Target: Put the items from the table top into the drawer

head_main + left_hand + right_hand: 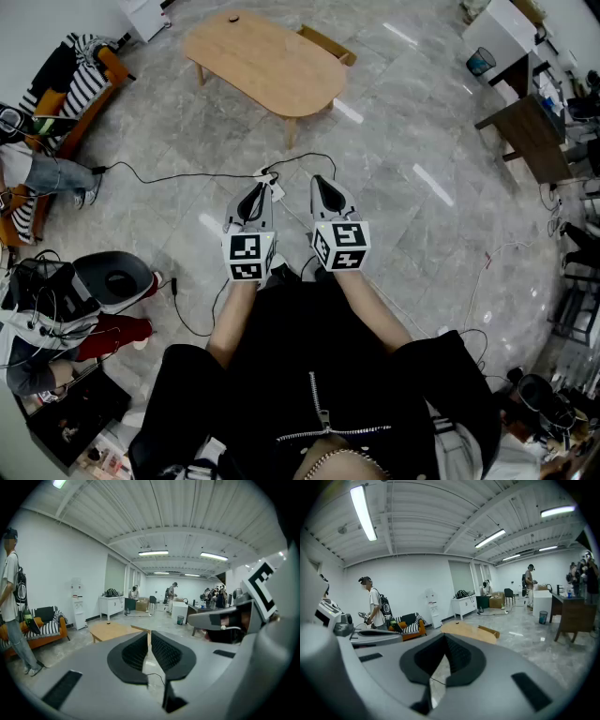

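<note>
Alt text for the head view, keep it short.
Seen from above, a person holds the left hand-held gripper and right hand-held gripper side by side, jaws together and empty, over a grey marble floor. A light wooden oval table stands farther ahead, apart from both.

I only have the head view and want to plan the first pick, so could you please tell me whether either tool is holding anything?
Observer: No. The left gripper view shows the left tool shut, with nothing between its jaws.
Operator: And the right one?
Observer: The right tool is also shut and empty in its own view.
Operator: Is anyone near the table?
Observer: A person wearing a backpack stands beside the striped sofa, left of the wooden table.
</note>
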{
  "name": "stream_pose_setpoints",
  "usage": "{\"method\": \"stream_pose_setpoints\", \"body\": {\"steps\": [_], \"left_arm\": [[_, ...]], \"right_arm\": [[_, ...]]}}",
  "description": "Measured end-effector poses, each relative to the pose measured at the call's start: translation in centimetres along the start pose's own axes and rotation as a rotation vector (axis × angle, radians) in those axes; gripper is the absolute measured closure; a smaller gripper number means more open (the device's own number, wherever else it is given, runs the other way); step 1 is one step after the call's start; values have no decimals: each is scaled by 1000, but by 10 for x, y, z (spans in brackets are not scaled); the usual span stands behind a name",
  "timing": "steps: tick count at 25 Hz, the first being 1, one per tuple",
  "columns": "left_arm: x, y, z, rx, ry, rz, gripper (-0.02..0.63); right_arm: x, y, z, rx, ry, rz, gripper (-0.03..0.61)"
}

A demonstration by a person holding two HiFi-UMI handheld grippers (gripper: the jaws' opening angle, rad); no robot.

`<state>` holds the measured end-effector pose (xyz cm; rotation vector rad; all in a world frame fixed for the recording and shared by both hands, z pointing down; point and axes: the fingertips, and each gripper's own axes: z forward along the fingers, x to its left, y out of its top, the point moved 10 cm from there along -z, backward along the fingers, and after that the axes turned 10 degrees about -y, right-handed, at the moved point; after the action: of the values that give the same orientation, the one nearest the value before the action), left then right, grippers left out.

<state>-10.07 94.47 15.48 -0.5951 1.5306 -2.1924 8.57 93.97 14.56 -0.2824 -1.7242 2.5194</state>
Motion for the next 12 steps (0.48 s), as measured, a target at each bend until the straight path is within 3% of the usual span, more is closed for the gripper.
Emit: {"method": "stream_pose_setpoints", "body": {"steps": [12], "left_arm": [[61, -16, 27, 16, -25, -36, 580]], "right_arm": [[20, -5, 57, -6, -10, 22, 569]]}}
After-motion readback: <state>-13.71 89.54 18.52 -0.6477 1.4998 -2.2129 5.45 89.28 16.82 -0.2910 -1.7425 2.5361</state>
